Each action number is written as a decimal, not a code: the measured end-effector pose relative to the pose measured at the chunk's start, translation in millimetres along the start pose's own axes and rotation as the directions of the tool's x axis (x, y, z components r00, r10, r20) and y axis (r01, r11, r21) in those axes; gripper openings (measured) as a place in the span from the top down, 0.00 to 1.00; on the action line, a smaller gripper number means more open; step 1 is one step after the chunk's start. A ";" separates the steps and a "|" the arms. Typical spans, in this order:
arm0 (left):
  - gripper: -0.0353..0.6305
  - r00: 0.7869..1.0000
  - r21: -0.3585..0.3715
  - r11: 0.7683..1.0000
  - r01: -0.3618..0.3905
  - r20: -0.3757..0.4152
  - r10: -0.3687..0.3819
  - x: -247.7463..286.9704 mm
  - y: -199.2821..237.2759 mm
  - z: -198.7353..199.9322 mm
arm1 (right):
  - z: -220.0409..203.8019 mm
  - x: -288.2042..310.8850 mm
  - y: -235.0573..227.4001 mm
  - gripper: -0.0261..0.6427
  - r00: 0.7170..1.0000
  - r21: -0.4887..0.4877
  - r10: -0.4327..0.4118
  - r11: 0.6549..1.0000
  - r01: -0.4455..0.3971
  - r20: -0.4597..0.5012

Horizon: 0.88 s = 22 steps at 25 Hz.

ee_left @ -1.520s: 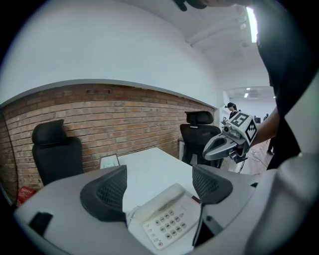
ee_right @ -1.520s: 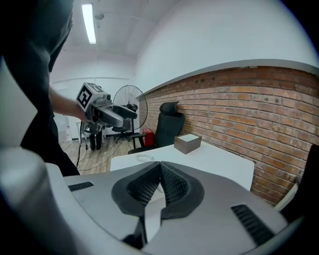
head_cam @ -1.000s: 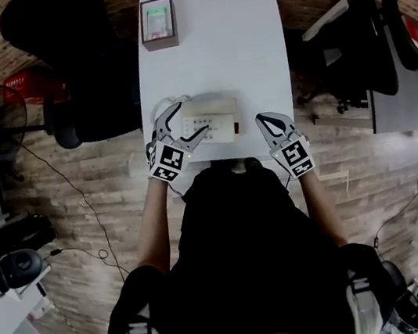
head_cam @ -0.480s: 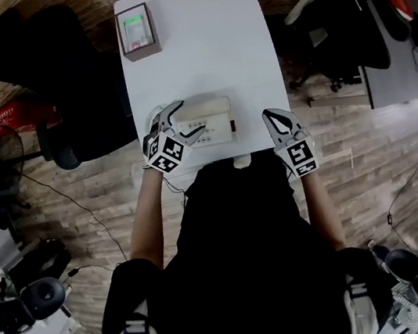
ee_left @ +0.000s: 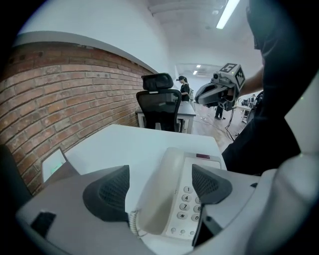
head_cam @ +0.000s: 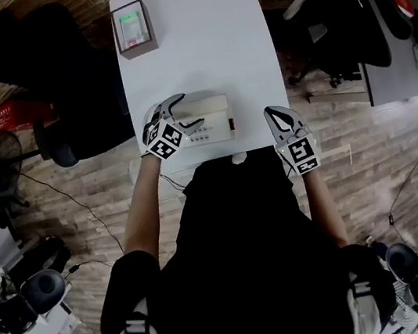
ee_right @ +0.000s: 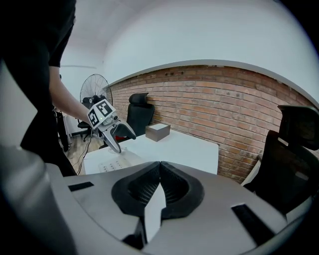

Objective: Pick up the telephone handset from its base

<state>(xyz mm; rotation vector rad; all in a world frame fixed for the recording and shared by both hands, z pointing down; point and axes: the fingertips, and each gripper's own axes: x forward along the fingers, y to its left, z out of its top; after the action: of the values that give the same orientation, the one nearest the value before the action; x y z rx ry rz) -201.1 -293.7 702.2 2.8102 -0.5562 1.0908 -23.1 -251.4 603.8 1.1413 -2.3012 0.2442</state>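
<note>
Handset (ee_left: 158,199) lies on base (ee_left: 200,167), lengthwise between spread left claw (ee_left: 160,179).

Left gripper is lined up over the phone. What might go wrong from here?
1. The left gripper has its fingers open astride the handset, but one finger hangs over the keypad; closing may catch keys or the base rather than the handset alone.
2. The coiled cord could drag the base, which sits near the table's front edge, and the shut right gripper is not steadying it.
</note>
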 end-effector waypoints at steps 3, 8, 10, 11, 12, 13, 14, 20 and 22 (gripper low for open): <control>0.34 0.999 0.025 0.999 0.041 -0.034 -0.040 8.1 0.3 -8.8 | 6.2 2.5 -2.7 0.96 1.000 -0.007 0.006 1.000 -0.006 0.008; 0.44 0.990 0.097 0.990 0.107 -0.103 -0.097 23.0 -6.5 -20.9 | 1.4 1.7 -5.8 0.96 1.000 -0.005 0.011 1.000 -0.011 -0.005; 0.46 0.986 0.108 0.986 0.125 -0.120 -0.112 27.7 -7.3 -24.6 | -1.9 0.6 -6.0 0.96 1.000 -0.002 0.011 1.000 -0.011 -0.014; 0.46 0.985 0.106 0.985 0.133 -0.125 -0.120 29.9 -7.5 -26.4 | -3.5 -0.1 -6.2 0.96 1.000 -0.001 0.011 1.000 -0.011 -0.017; 0.46 0.983 0.103 0.985 0.141 -0.131 -0.127 31.8 -7.7 -28.1 | -5.0 -0.7 -6.4 0.96 1.000 0.000 0.010 1.000 -0.010 -0.020; 0.46 0.982 0.100 0.984 0.147 -0.136 -0.133 33.7 -8.0 -29.7 | -6.4 -1.2 -6.8 0.96 1.000 0.000 0.009 1.000 -0.009 -0.022; 0.46 0.980 0.098 0.983 0.153 -0.141 -0.138 35.4 -8.3 -31.1 | -7.4 -1.6 -7.2 0.96 1.000 0.000 0.008 1.000 -0.008 -0.024; 0.46 0.971 0.096 0.977 0.188 -0.166 -0.171 43.8 -10.5 -35.7 | -9.9 -3.9 -8.6 0.96 1.000 0.004 0.003 1.000 -0.003 -0.028; 0.48 0.969 0.103 0.975 0.197 -0.174 -0.177 47.1 -10.0 -36.9 | -11.7 -4.0 -7.4 0.96 0.999 0.006 0.006 1.000 -0.006 -0.031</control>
<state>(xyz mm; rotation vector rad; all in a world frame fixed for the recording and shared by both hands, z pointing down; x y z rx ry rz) -188.9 -291.5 761.6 2.7637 -0.2115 1.3391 -10.8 -248.7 610.7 1.1261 -2.2781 0.2687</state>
